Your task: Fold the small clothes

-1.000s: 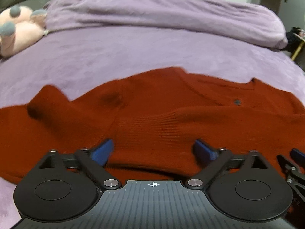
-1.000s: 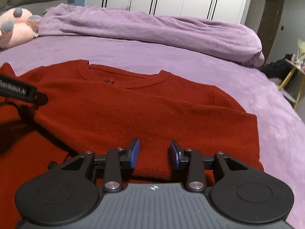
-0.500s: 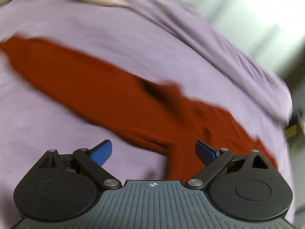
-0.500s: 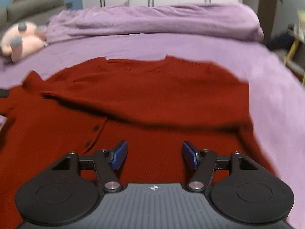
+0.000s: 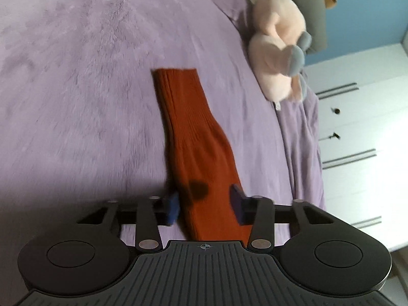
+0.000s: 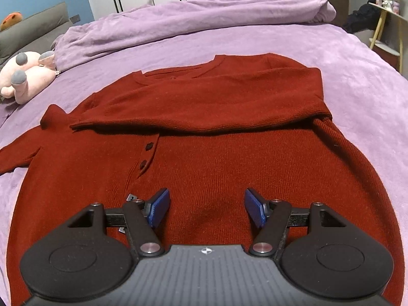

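A purple bedspread (image 6: 357, 81) carries a red cardigan (image 6: 229, 158) spread flat, one sleeve folded across its chest. A pink plush toy (image 6: 28, 75) lies far left. The other sleeve (image 5: 193, 132) stretches away between the parted fingers of the left gripper (image 5: 205, 205). The right gripper (image 6: 206, 207) hovers over the near hem, jaws apart, holding nothing.

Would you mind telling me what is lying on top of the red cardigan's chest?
One sleeve is folded across the red cardigan, covering the upper buttons. Two buttons show below it. What lies beneath the sleeve is hidden.
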`<state>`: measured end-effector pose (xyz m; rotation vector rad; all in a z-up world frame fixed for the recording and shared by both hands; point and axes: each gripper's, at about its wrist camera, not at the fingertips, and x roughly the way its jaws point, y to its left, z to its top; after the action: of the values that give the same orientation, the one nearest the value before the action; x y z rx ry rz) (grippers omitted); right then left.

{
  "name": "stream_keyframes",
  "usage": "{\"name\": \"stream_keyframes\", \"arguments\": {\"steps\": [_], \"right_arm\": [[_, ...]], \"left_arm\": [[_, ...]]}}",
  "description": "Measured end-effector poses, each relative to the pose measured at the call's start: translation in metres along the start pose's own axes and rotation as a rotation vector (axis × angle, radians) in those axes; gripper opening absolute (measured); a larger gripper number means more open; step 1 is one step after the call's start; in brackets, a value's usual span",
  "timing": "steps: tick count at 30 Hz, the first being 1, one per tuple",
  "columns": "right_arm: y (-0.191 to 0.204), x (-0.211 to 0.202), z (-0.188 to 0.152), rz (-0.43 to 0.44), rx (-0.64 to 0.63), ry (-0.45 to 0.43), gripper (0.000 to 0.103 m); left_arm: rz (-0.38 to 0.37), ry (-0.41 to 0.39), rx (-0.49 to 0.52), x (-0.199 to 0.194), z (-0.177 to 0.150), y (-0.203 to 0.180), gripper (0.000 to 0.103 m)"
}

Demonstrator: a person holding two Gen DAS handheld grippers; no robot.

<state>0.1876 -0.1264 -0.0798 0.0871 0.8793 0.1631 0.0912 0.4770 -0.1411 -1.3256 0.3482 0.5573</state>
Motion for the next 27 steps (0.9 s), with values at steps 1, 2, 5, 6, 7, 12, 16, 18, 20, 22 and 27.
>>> {"name": "stream_keyframes", "arguments": {"steps": [1, 2, 5, 6, 7, 12, 16, 18, 20, 22, 27], "right_arm": [[0.001, 0.0, -0.001, -0.005, -0.006, 0.001, 0.065], [0.002, 0.0, -0.001, -0.008, -0.009, 0.001, 0.065], [0.002, -0.001, -0.002, -0.006, -0.003, 0.0, 0.065], [0.002, -0.002, -0.002, -0.004, 0.0, -0.002, 0.065], [0.001, -0.002, -0.003, -0.004, 0.004, -0.006, 0.065], [0.0, -0.003, -0.006, -0.002, -0.01, -0.024, 0.068], [-0.006, -0.007, -0.007, 0.025, 0.032, -0.033, 0.068], [-0.012, -0.01, -0.006, 0.053, 0.065, -0.033, 0.067], [-0.017, -0.013, -0.006, 0.07, 0.088, -0.03, 0.067], [-0.021, -0.014, -0.005, 0.08, 0.099, -0.03, 0.066], [-0.032, -0.019, 0.004, 0.119, 0.127, -0.041, 0.066]], "left_arm": [[0.013, -0.005, -0.002, 0.003, 0.002, -0.001, 0.028], [0.028, -0.009, -0.004, 0.005, 0.004, -0.001, 0.015], [0.042, -0.021, 0.017, 0.002, 0.012, 0.001, 0.009], [0.038, -0.032, 0.055, -0.002, 0.011, -0.003, 0.009], [0.036, -0.042, 0.109, -0.005, 0.011, -0.01, 0.009], [-0.052, -0.038, 0.463, -0.024, -0.033, -0.085, 0.008], [-0.237, 0.039, 0.747, -0.043, -0.109, -0.162, 0.009], [-0.338, 0.125, 0.864, -0.048, -0.159, -0.193, 0.009], [-0.398, 0.224, 0.972, -0.045, -0.211, -0.214, 0.016], [-0.402, 0.323, 1.052, -0.034, -0.262, -0.22, 0.033], [-0.254, 0.425, 1.075, -0.013, -0.319, -0.189, 0.036]]}}
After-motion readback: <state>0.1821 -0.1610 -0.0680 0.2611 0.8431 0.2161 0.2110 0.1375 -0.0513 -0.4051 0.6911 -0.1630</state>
